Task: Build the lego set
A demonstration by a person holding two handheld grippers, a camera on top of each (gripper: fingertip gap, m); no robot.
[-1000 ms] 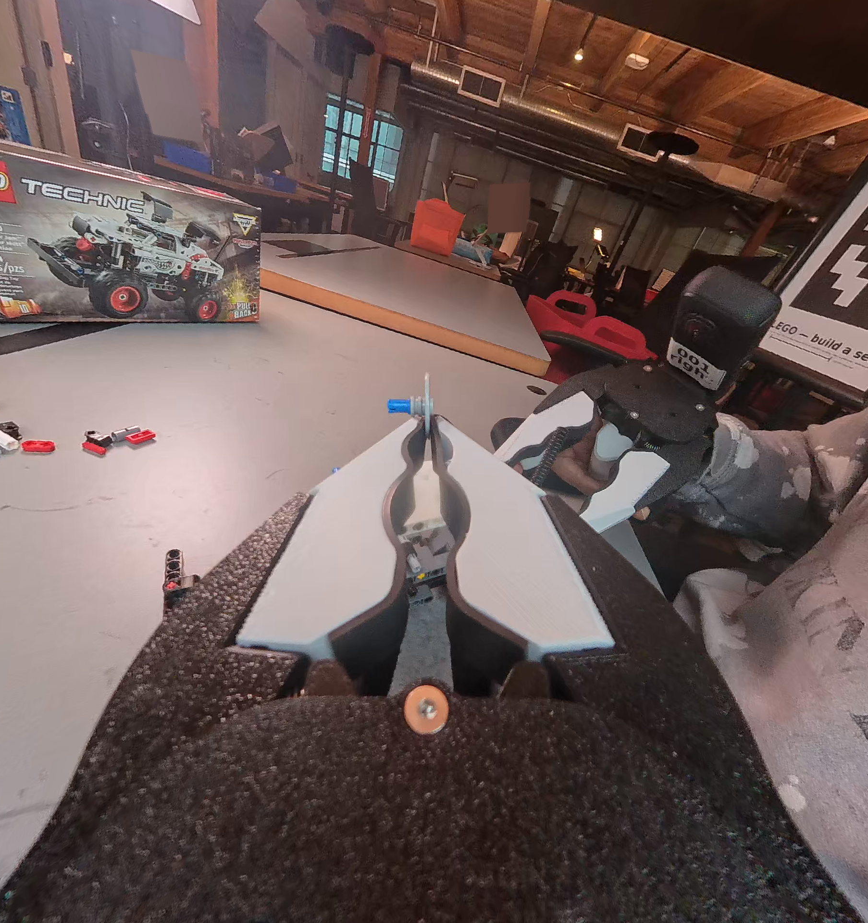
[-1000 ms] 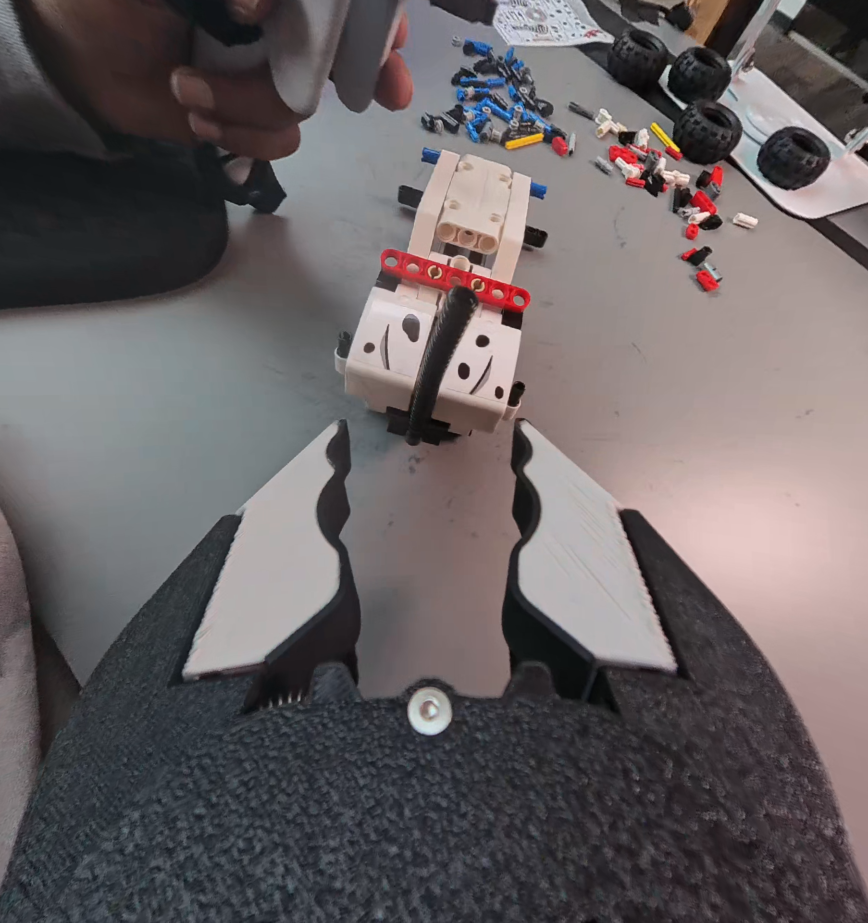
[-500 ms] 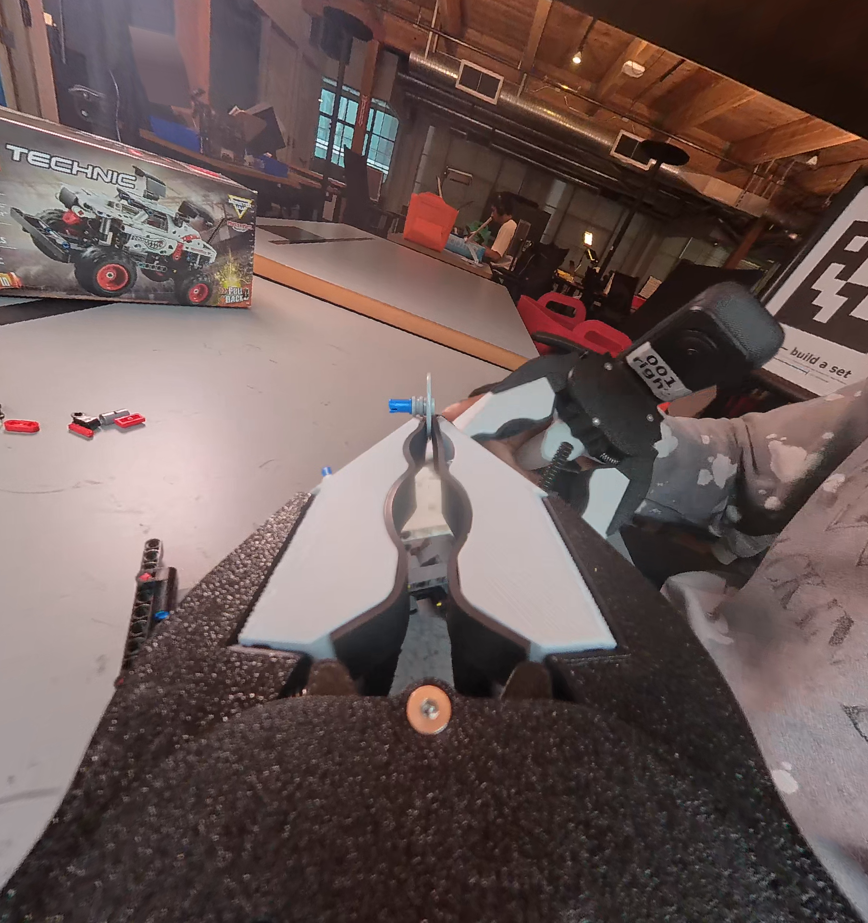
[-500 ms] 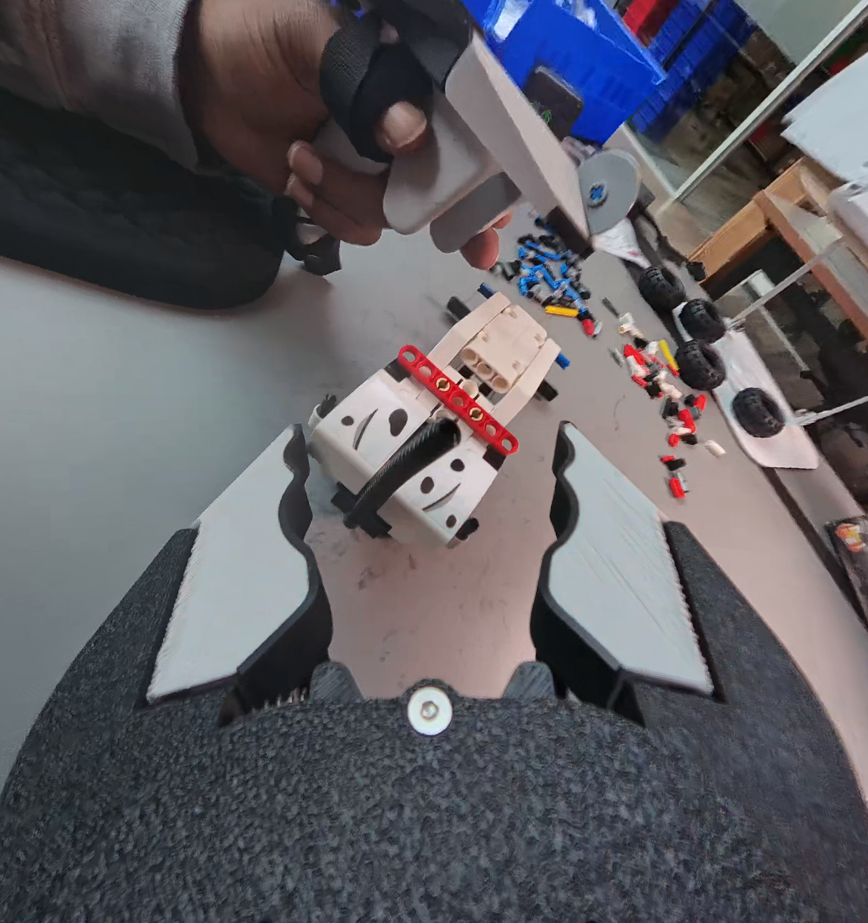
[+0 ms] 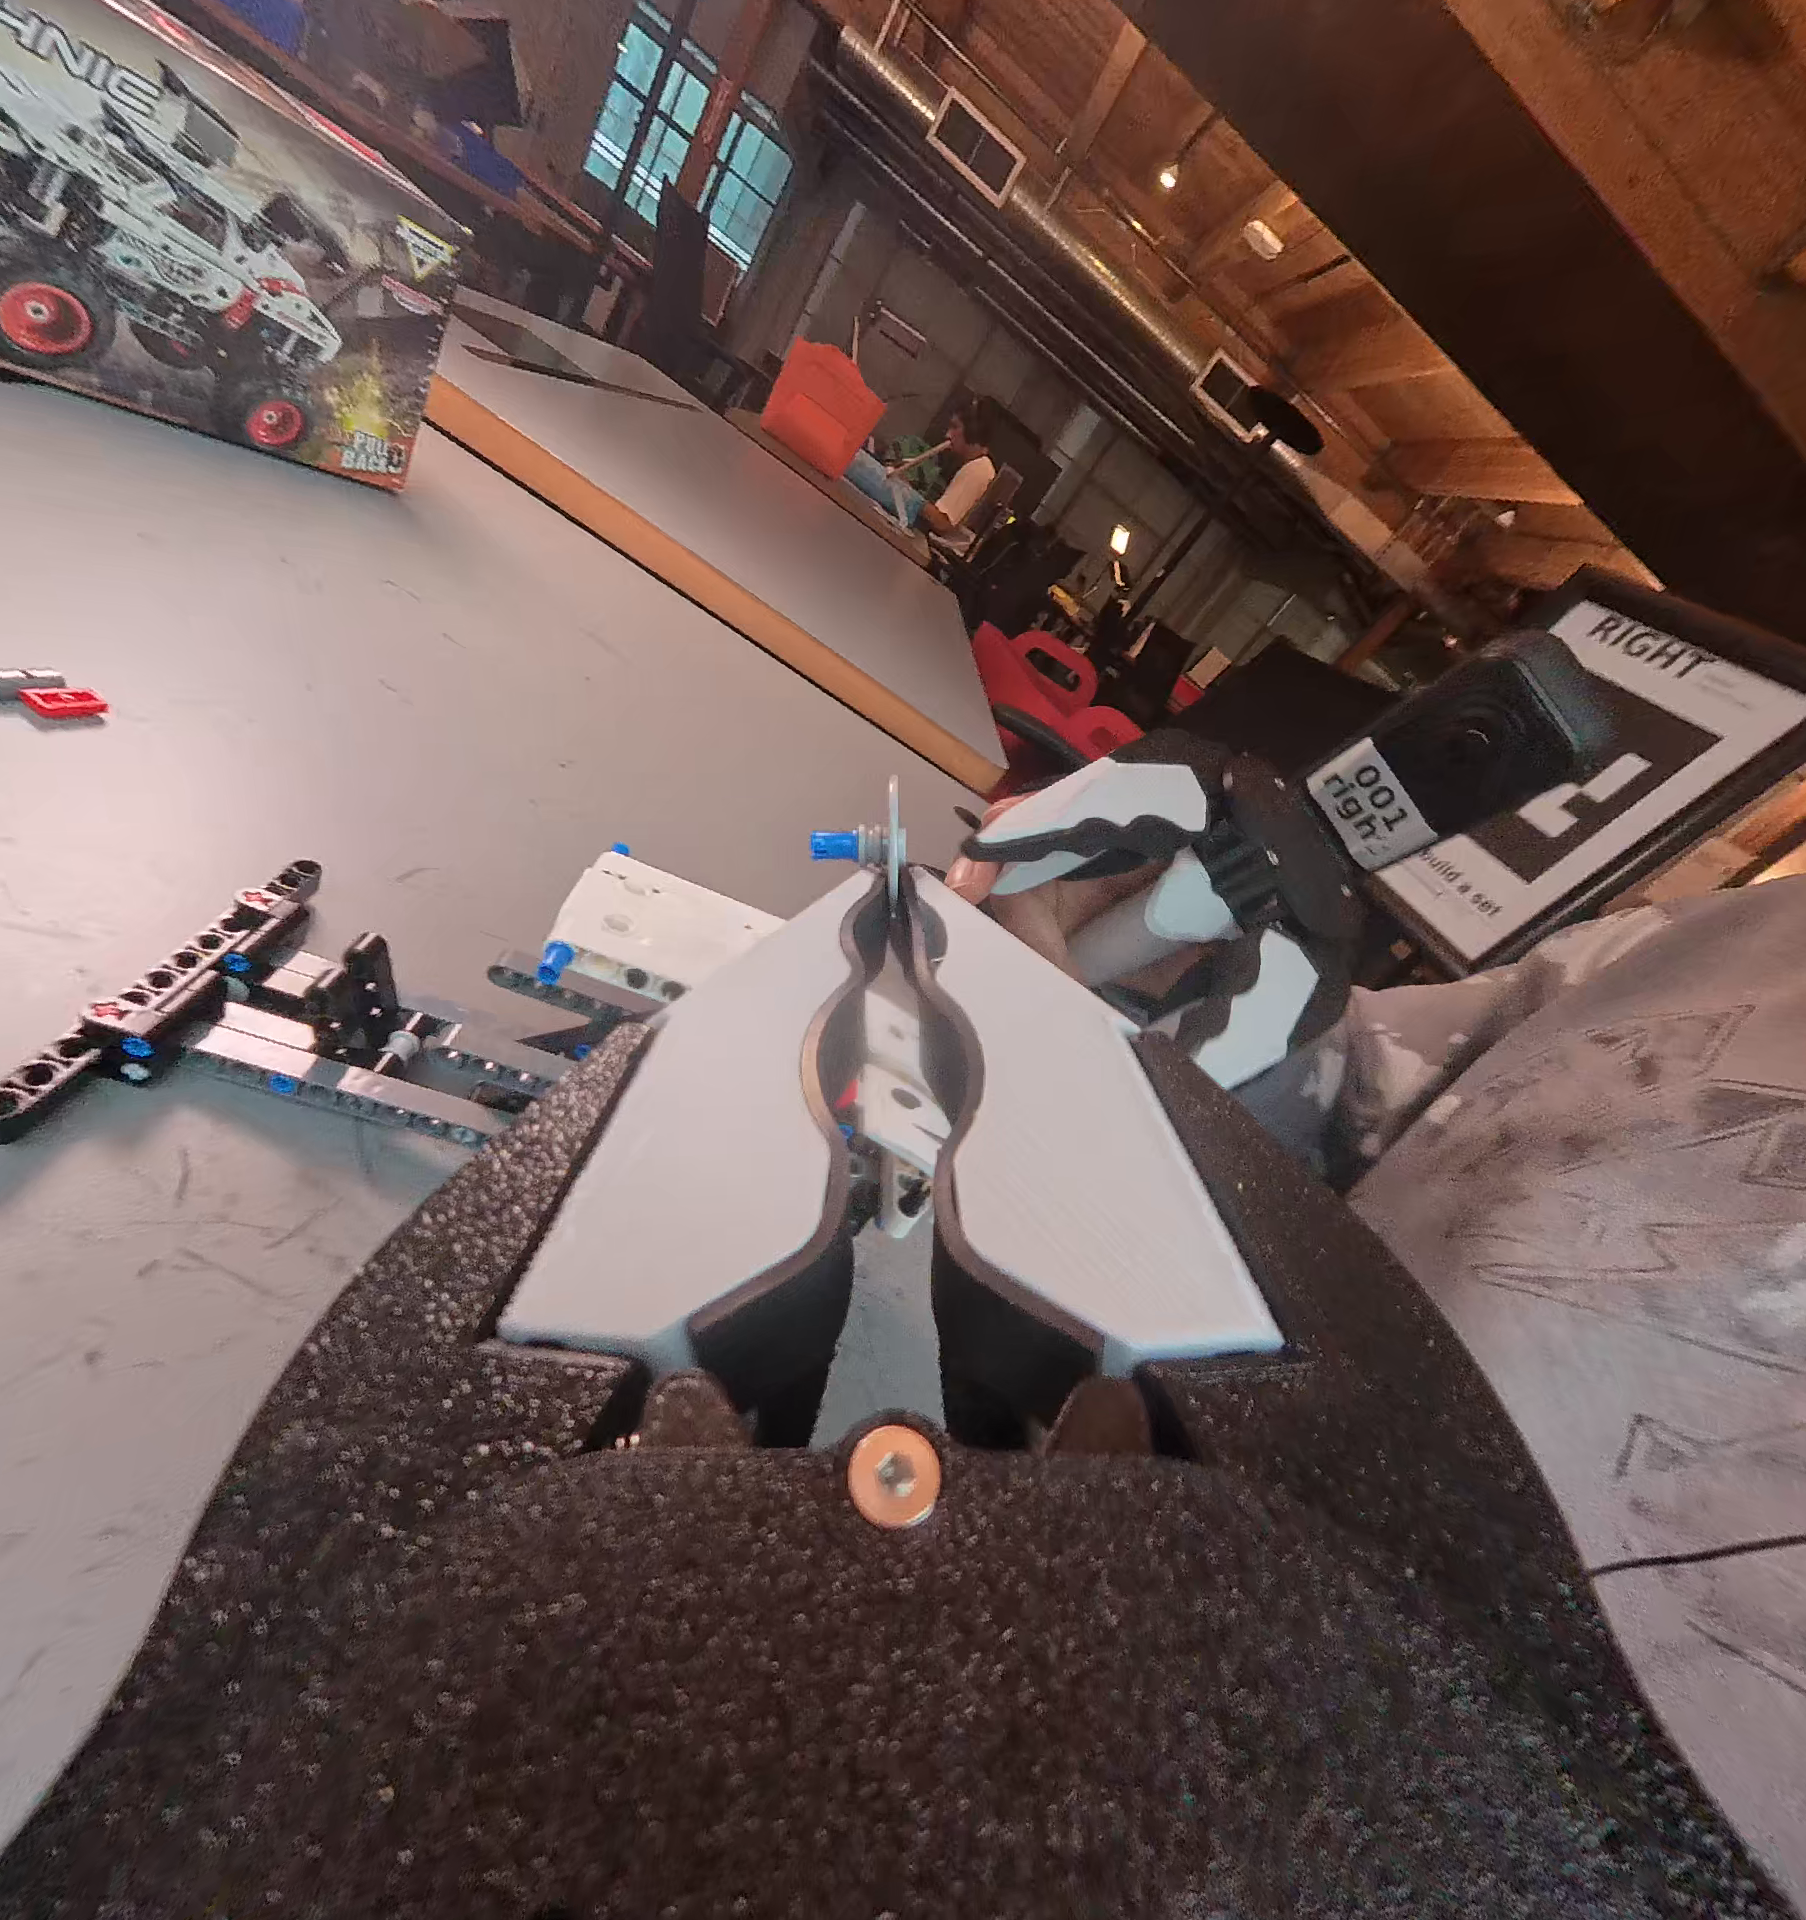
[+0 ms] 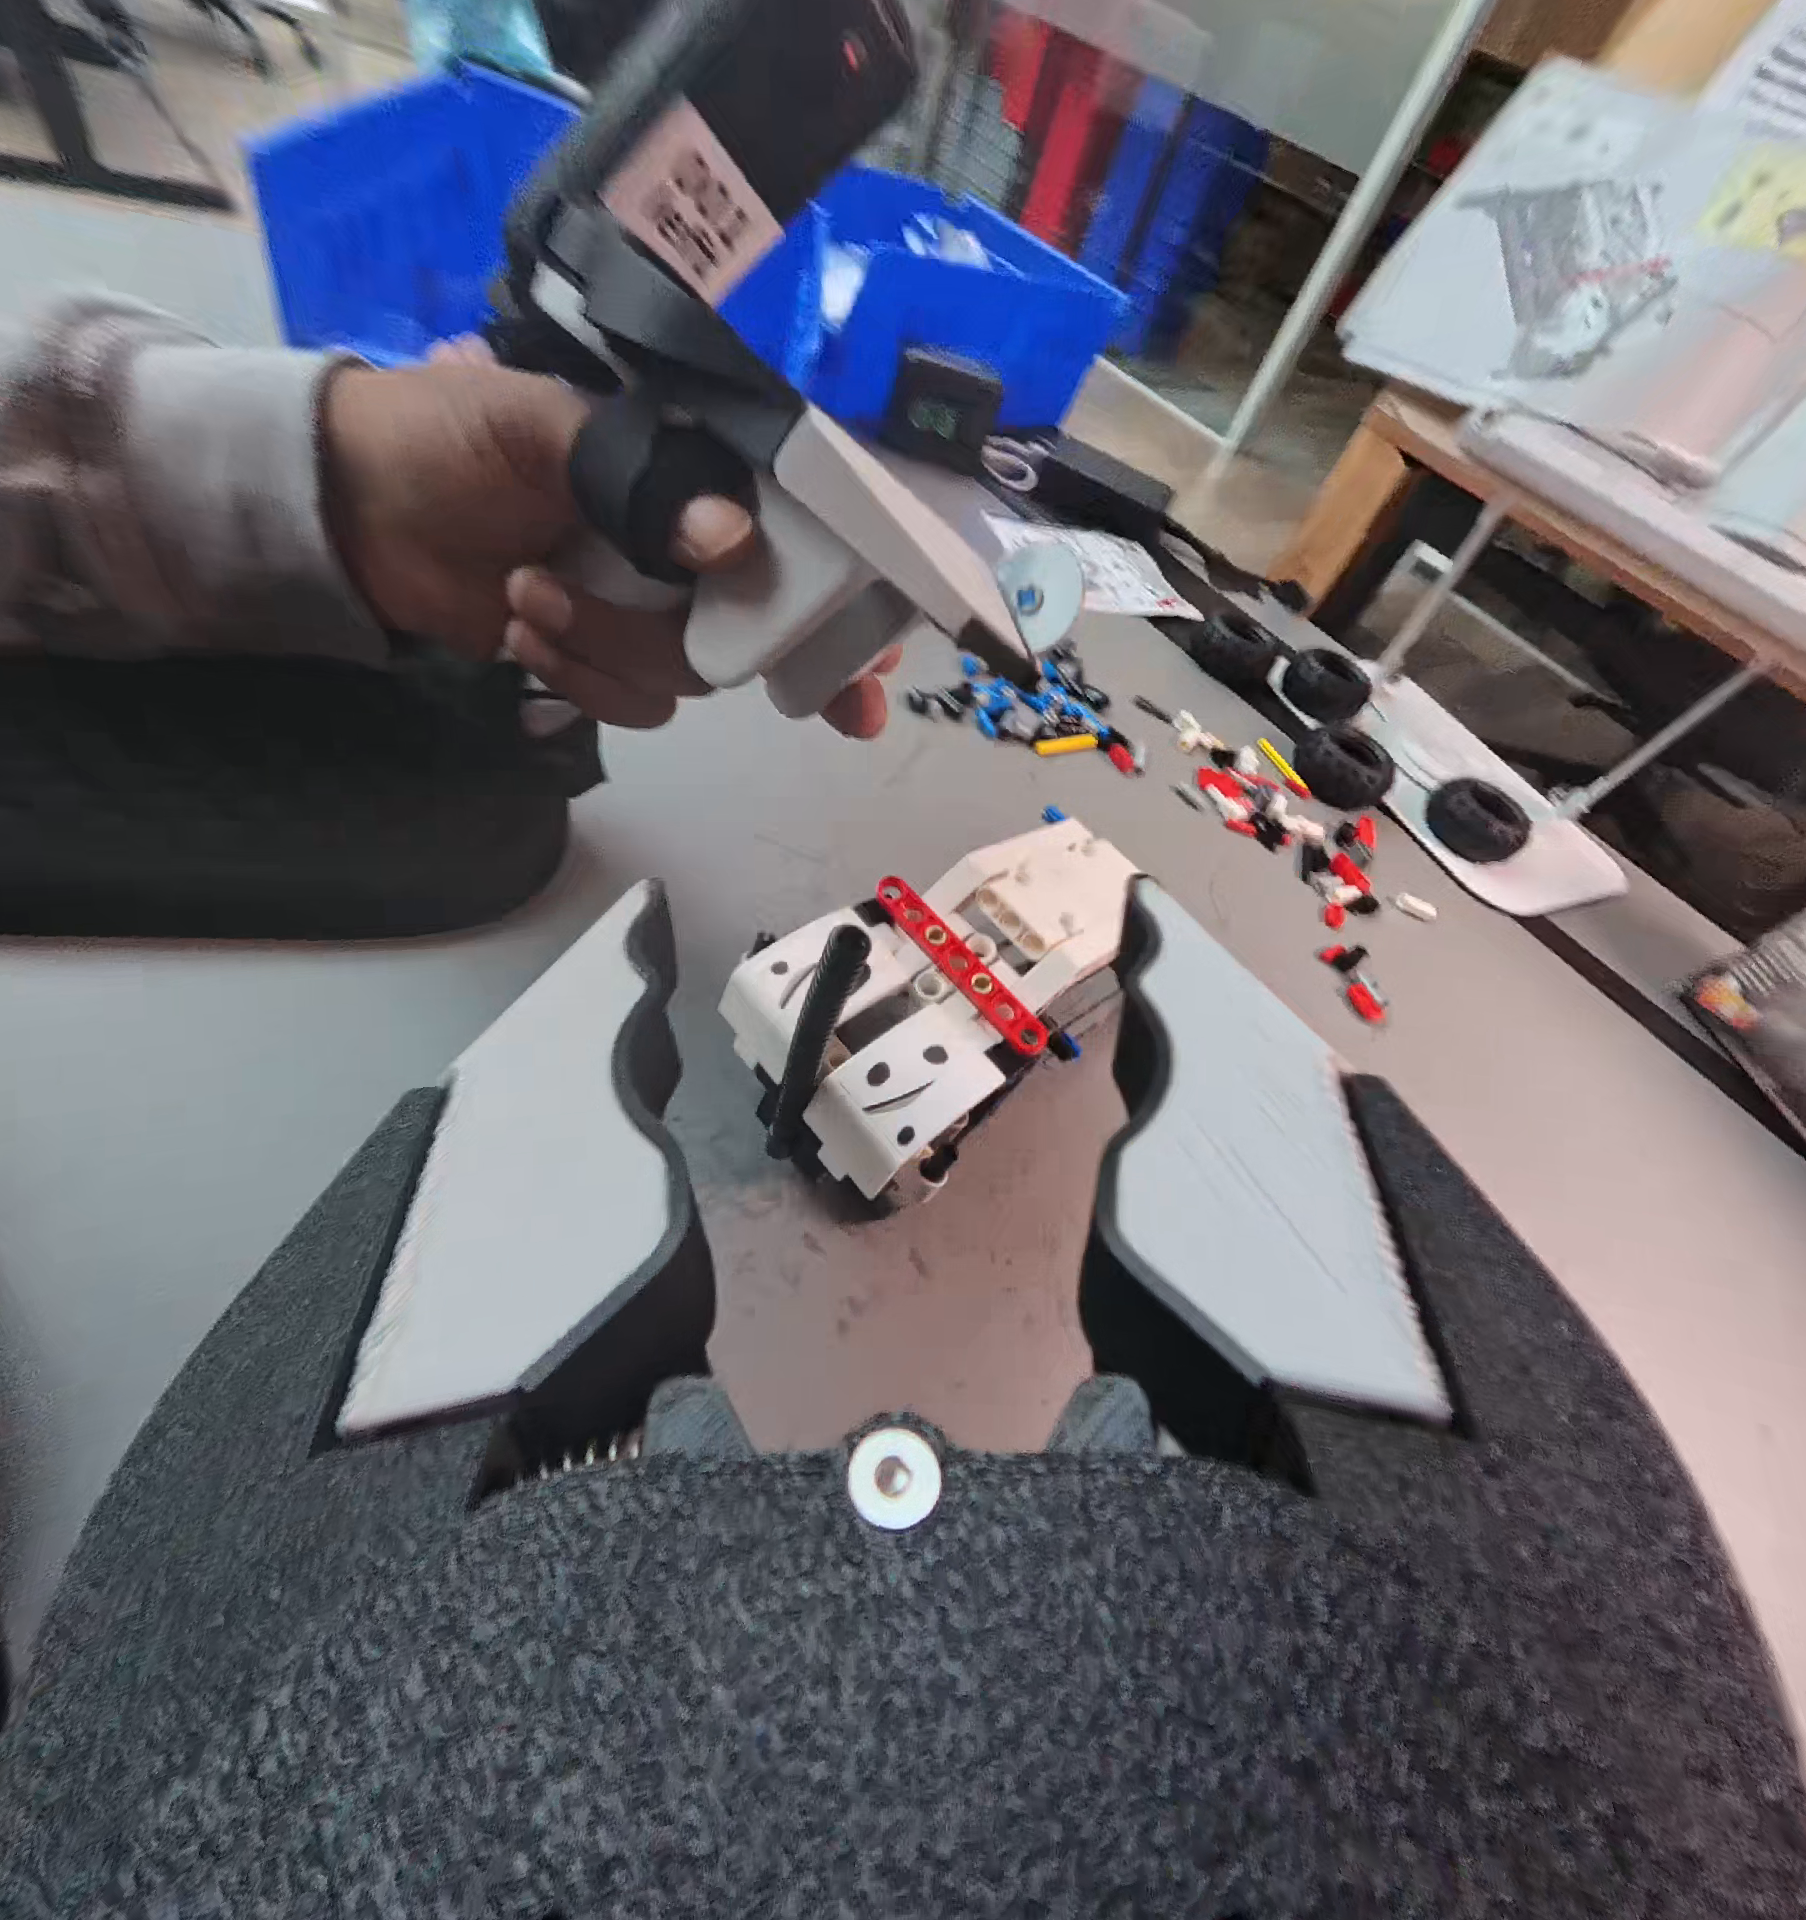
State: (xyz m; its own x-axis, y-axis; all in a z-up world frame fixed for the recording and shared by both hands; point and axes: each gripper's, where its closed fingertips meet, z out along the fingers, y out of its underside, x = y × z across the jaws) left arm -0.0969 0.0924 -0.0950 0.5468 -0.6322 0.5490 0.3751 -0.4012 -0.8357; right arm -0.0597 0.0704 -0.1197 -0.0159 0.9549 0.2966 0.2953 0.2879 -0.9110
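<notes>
Bright indoor light, wide-angle bending at edges, motion blur smearing the right wrist view's background.

Truck body (image 6: 909, 1029): white, spotted, red beam across, lying on your table.
Disc piece (image 5: 891, 844): grey, blue-pinned, pinched upright.

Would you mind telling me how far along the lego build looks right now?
Partly done. The white spotted truck body with a red beam stands assembled on the grey table. In hand: the left claw pinches a thin grey disc on a blue pin; the right claw is open. Left: four black tyres, a black chassis frame, loose pieces.
</notes>
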